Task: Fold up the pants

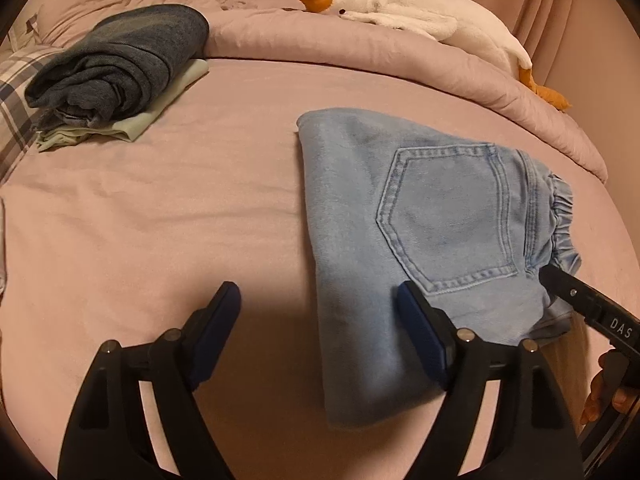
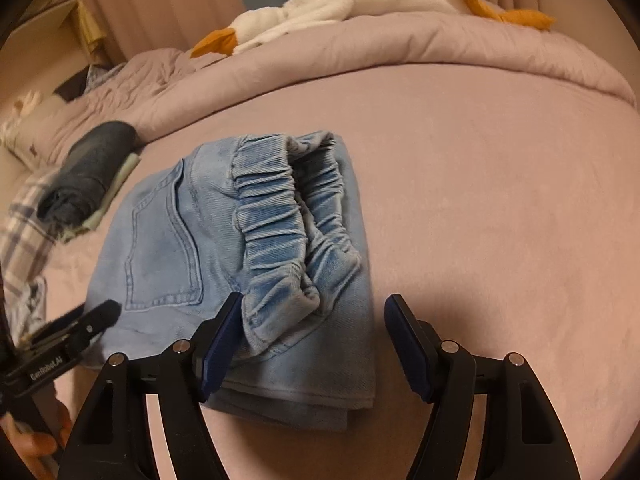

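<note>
left tool (image 1: pixel 318 320) sits nearest the lens, jaws spread wide, nothing in them, its right finger over the near edge of the folded light-blue jeans (image 1: pixel 420 240). right tool (image 2: pixel 316 336) is also wide open and empty, hovering by the elastic waistband (image 2: pixel 280 224). jeans lie folded on the pink bed sheet (image 1: pixel 180 200), back pocket up. a stack of folded clothes (image 1: pixel 116 68) sits well apart, goose plush (image 1: pixel 400 4) on the duvet behind.

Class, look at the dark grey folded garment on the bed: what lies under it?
Under the dark grey folded garment lies a pale green folded cloth, its edges sticking out on the pink bed sheet. Most of it is covered, so what it is cannot be told.
</note>
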`<state>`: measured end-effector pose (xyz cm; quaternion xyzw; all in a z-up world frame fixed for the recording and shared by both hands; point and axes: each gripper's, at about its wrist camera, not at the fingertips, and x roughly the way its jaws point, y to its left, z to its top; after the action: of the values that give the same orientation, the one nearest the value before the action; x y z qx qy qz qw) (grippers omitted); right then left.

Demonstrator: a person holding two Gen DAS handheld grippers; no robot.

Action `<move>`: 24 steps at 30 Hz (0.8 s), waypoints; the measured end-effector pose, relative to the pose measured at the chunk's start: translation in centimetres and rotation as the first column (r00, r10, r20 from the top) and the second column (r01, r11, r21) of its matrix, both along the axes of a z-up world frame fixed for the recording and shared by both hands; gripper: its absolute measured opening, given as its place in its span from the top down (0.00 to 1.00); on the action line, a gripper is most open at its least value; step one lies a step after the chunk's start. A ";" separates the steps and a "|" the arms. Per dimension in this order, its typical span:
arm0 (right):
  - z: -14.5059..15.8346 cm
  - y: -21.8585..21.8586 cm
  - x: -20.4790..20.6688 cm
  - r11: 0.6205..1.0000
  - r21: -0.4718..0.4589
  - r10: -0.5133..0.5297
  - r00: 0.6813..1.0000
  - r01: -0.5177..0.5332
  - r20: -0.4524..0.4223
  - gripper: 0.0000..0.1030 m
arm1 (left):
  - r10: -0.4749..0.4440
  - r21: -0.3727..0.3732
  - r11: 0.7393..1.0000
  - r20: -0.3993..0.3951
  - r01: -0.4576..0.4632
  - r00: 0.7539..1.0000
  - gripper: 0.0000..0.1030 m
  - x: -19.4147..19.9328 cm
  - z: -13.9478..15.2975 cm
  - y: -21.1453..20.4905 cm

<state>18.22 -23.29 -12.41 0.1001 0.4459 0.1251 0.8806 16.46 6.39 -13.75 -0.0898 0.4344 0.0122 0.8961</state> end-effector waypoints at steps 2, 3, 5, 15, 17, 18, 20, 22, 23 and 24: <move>0.8 -0.2 -0.8 1.000 0.009 -0.011 1.000 0.011 0.006 0.32 | -0.002 0.019 1.000 0.008 0.002 1.000 0.23 -0.8 0.7 -0.2; 1.2 -0.2 -1.2 1.000 0.008 -0.012 1.000 0.012 0.012 0.32 | -0.006 0.019 1.000 0.010 0.006 1.000 0.23 -1.2 0.9 -0.2; 1.9 -0.1 -2.1 1.000 0.002 -0.003 1.000 0.003 0.023 0.32 | -0.011 0.015 1.000 0.015 0.011 1.000 0.22 -2.1 1.6 -0.4; 5.1 1.0 -6.8 0.996 -0.070 0.058 0.997 -0.054 0.056 0.08 | -0.002 0.045 0.999 -0.040 0.004 0.999 0.01 -6.1 4.2 -2.0; 5.8 1.2 -7.7 0.995 -0.080 0.073 0.995 -0.067 0.072 0.07 | -0.008 0.053 0.999 -0.040 0.010 0.999 0.01 -7.1 4.9 -2.5; 6.4 1.4 -8.3 0.993 -0.084 0.085 0.993 -0.078 0.084 0.07 | -0.011 0.041 0.999 -0.047 0.013 0.999 0.01 -7.6 5.3 -2.5; 7.1 1.5 -9.1 0.992 -0.098 0.094 0.991 -0.085 0.094 0.01 | 0.000 0.023 1.000 -0.071 0.002 0.997 0.01 -8.5 5.9 -2.5; 8.1 1.7 -9.9 0.990 -0.102 0.107 0.988 -0.095 0.113 0.01 | 0.016 0.016 1.000 -0.084 -0.015 0.996 0.01 -9.3 6.5 -2.6; 8.4 1.8 -10.2 0.990 -0.105 0.111 0.987 -0.098 0.118 0.01 | 0.020 0.010 1.000 -0.078 -0.019 0.997 0.01 -9.9 6.9 -2.5; 9.0 1.8 -10.6 0.989 -0.108 0.116 0.986 -0.103 0.123 0.01 | 0.020 0.006 1.000 -0.076 -0.020 0.997 0.01 -10.3 7.2 -2.6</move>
<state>7.59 -21.48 -3.44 0.0223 0.3986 0.1567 0.9033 6.12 3.81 -6.53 -0.0910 0.4671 0.0258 0.8792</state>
